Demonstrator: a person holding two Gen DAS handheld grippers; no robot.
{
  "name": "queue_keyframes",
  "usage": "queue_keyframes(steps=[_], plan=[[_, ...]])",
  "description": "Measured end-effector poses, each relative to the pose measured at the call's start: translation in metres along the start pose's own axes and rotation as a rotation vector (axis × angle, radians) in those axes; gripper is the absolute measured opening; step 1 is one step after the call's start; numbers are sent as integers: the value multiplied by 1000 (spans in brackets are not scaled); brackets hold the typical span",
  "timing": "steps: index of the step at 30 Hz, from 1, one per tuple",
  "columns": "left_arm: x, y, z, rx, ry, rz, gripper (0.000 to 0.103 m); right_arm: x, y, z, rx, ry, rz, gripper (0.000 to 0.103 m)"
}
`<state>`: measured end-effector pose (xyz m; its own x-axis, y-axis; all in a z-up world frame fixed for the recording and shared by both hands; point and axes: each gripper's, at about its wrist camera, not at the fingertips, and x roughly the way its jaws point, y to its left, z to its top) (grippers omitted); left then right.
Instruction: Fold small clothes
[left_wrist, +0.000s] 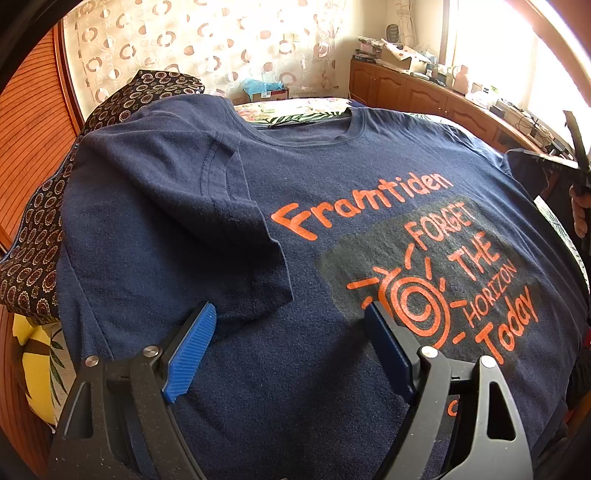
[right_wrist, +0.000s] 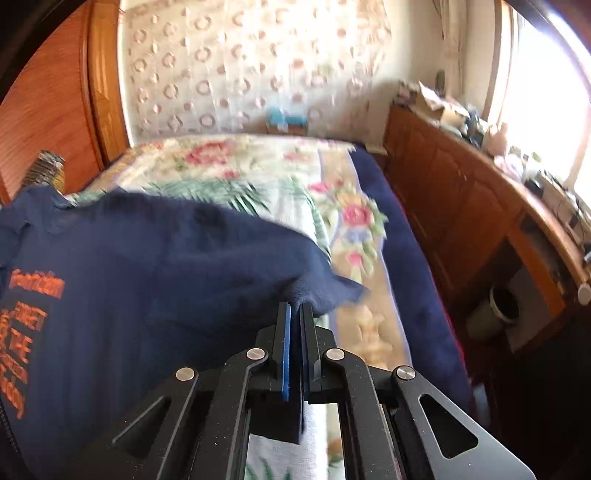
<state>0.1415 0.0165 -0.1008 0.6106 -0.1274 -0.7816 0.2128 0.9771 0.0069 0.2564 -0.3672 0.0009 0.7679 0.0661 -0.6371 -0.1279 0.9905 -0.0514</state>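
A navy T-shirt (left_wrist: 332, 206) with orange print lies face up on the bed. Its left sleeve (left_wrist: 236, 236) is folded in over the chest. My left gripper (left_wrist: 291, 314) is open, its blue pads just above the lower part of the shirt, holding nothing. My right gripper (right_wrist: 294, 308) is shut on the shirt's right sleeve (right_wrist: 325, 288) and holds it lifted above the bedspread; the shirt (right_wrist: 129, 280) spreads to the left in that blurred view. The right gripper also shows at the right edge of the left wrist view (left_wrist: 578, 162).
A floral bedspread (right_wrist: 266, 173) covers the bed. A dark patterned cloth (left_wrist: 44, 229) lies at the shirt's left. A wooden cabinet (right_wrist: 480, 206) with clutter runs along the right under the window. A bin (right_wrist: 495, 310) stands on the floor beside the bed.
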Motion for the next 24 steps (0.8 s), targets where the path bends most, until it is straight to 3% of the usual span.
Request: queue_keyframes(steps=[9,15,16,19,24], plan=[[0,0,0,-1,0,-1,83,-38,59,24,-113,-122,141,4],[0,1,-1,-2,-1,-2,83,-38,110,22,-179,-106,288,4],[0,1,0,-2,0,-2,83,-38,112,23,-180,-114,299,7],[0,1,0,-2,0,-2,83,-46,106,27,-160,-162,301,34],[0,1,0,-1,0,-2,83,-40,82,26,-125,-152,258,34]])
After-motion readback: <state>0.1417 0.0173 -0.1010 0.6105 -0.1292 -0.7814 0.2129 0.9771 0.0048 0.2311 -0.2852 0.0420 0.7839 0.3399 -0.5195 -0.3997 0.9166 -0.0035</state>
